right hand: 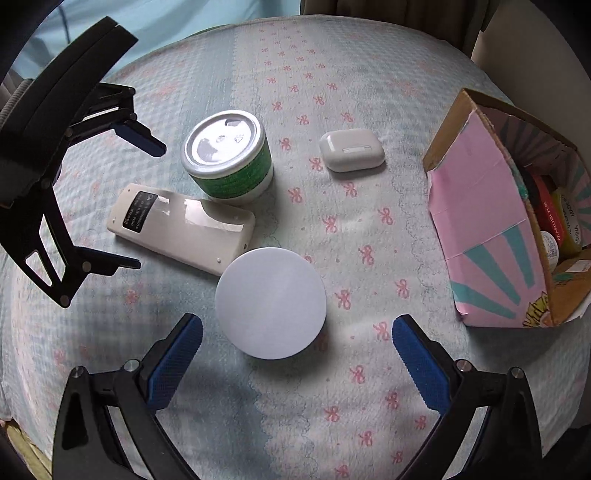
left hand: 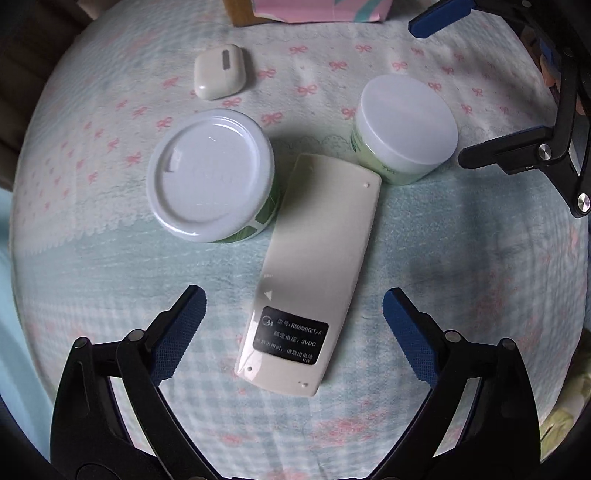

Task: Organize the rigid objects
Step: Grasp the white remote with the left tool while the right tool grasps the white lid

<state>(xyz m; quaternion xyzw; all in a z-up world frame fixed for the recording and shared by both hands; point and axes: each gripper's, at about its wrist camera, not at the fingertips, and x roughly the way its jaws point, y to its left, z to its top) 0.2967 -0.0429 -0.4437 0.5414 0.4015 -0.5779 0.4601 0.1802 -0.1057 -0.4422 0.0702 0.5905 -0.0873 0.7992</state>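
Observation:
A cream remote [left hand: 314,273] lies face down between my open left gripper's [left hand: 293,332] jaws; it also shows in the right wrist view [right hand: 181,227]. A green-labelled tin with a white lid [left hand: 210,177] [right hand: 227,162] stands beside it. A small jar with a frosted white lid [left hand: 404,125] [right hand: 271,302] sits just ahead of my open, empty right gripper [right hand: 297,363]. A white earbud case [left hand: 219,72] [right hand: 351,150] lies farther off. The right gripper shows at the upper right of the left wrist view [left hand: 443,85], and the left gripper shows at the left of the right wrist view [right hand: 147,205].
A pink and teal cardboard box [right hand: 487,236] holding several items stands open at the right; its base shows at the top of the left wrist view [left hand: 314,11]. Everything rests on a bed cover [right hand: 369,387] with pink bows.

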